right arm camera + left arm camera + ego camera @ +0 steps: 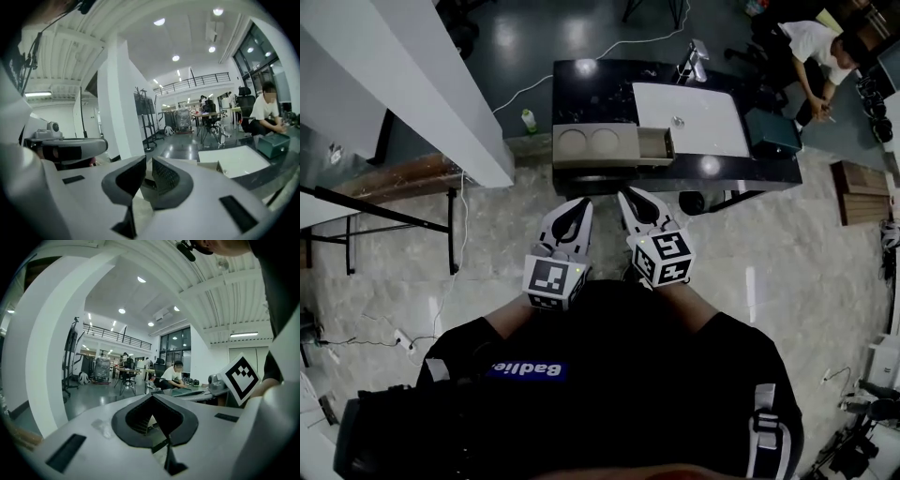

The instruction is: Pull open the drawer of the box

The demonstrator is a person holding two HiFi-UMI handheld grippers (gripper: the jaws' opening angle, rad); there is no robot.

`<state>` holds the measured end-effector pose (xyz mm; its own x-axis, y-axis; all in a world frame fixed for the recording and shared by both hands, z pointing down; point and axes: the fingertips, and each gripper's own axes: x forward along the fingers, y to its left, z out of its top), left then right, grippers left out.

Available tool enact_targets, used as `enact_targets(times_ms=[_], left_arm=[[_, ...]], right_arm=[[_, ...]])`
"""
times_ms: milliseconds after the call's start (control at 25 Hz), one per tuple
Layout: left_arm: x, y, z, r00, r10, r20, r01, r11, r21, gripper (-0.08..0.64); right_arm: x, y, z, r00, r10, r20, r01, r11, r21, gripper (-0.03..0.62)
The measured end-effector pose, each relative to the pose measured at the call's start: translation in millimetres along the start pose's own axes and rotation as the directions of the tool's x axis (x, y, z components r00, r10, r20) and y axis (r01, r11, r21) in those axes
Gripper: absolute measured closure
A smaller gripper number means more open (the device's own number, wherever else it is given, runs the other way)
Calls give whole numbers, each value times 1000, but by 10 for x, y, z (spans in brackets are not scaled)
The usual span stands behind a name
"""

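Note:
A beige box with two round recesses on top lies on the black table ahead of me. Its drawer stands out at the box's right end and shows a dark hollow inside. Both grippers hang close to my body, well short of the table and holding nothing. The left gripper has its fingertips touching. The right gripper shows a narrow gap between its pads. In the right gripper view the box shows only partly, beside a white board.
The white board, a teal case and a silver device share the table. A white wall and a black-framed bench stand at left. A green bottle sits on the floor. A seated person is at the far right.

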<state>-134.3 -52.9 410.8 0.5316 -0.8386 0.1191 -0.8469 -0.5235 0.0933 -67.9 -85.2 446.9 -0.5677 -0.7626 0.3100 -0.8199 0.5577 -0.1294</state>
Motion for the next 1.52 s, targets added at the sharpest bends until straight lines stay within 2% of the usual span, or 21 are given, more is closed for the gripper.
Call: enact_targets(times_ms=[80, 160, 280, 440, 640, 680, 880, 1000, 1120, 1520], left_arm=[[-14, -73, 1, 1000, 3, -26, -2, 1000, 10, 575], [-2, -153, 47, 1000, 7, -19, -7, 1000, 16, 575], [39, -289, 134, 1000, 12, -3, -12, 1000, 22, 575], [106, -459, 190, 999, 22, -25, -21, 999, 42, 575], [216, -578, 187, 1000, 22, -1, -22, 997, 69, 575], [231, -612, 177, 1000, 21, -3, -21, 997, 72, 575], [283, -716, 207, 1000, 22, 1, -22, 995, 93, 575], [255, -743, 195, 999, 31, -30, -27, 994, 102, 575], [265, -805, 246, 1000, 16, 15, -17, 994, 105, 575], [264, -933, 283, 999, -1, 41, -4, 993, 118, 575]], right_arm=[[-87, 9, 105, 999, -17, 44, 18, 999, -30, 554], [-171, 14, 182, 997, -19, 73, 23, 998, -51, 554], [-308, 34, 279, 995, 1, 100, 7, 996, -87, 555], [-502, 15, 400, 989, 36, 145, -18, 992, -121, 555], [-594, -27, 352, 986, 60, 152, -31, 982, -189, 557], [-612, -35, 341, 987, 61, 152, -29, 979, -203, 592], [-678, -22, 330, 983, 90, 157, -49, 967, -250, 592], [-723, -48, 333, 984, 84, 158, -40, 963, -266, 592], [-780, -51, 351, 983, 82, 163, -37, 965, -261, 592], [-877, -65, 335, 979, 89, 186, -39, 966, -257, 592]])
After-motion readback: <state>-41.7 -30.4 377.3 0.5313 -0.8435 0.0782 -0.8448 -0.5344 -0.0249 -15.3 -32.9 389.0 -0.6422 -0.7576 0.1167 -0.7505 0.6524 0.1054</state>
